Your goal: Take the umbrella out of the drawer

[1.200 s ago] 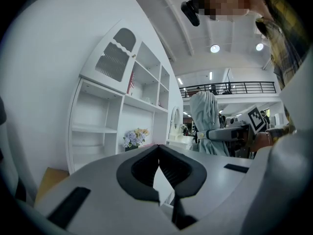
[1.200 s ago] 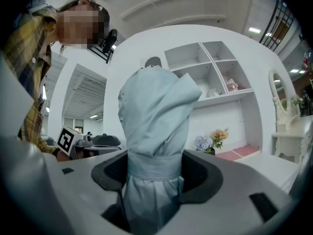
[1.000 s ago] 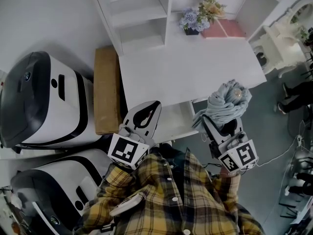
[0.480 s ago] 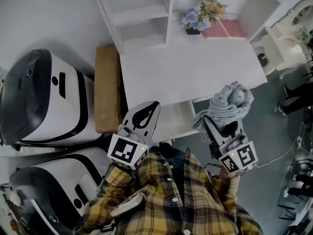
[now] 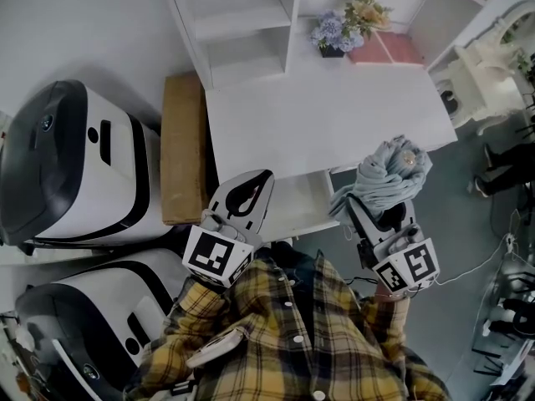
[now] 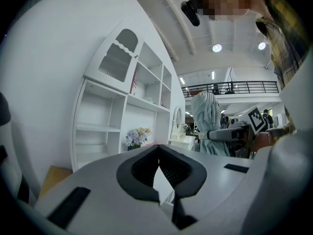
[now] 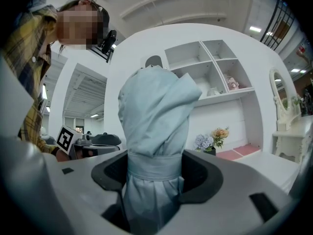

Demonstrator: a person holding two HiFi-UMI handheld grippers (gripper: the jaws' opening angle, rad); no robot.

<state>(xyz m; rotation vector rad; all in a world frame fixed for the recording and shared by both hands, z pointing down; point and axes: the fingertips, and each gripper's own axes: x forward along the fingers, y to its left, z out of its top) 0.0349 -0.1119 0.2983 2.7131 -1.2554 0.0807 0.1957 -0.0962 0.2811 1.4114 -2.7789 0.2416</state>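
A folded pale blue umbrella [image 5: 386, 178] stands upright in my right gripper [image 5: 378, 215], held in the air off the right end of the white desk [image 5: 318, 115]. The right gripper view shows its jaws shut on the umbrella [image 7: 154, 131] at its strap. My left gripper [image 5: 245, 197] hovers at the desk's front edge by the open drawer [image 5: 292, 207]; its jaws meet at the tips with nothing between them. From the left gripper [image 6: 159, 168] view, the umbrella [image 6: 206, 124] shows off to the right.
A vase of flowers [image 5: 343, 27] and a pink pad [image 5: 386, 50] sit at the desk's back. White shelving [image 5: 238, 23] rises behind. A wooden stool [image 5: 181, 149] and two white machines [image 5: 71, 174] stand left. A white chair [image 5: 481, 65] is at right.
Almost nothing has moved; the right gripper and umbrella have shifted only slightly. The left gripper stays where it was.
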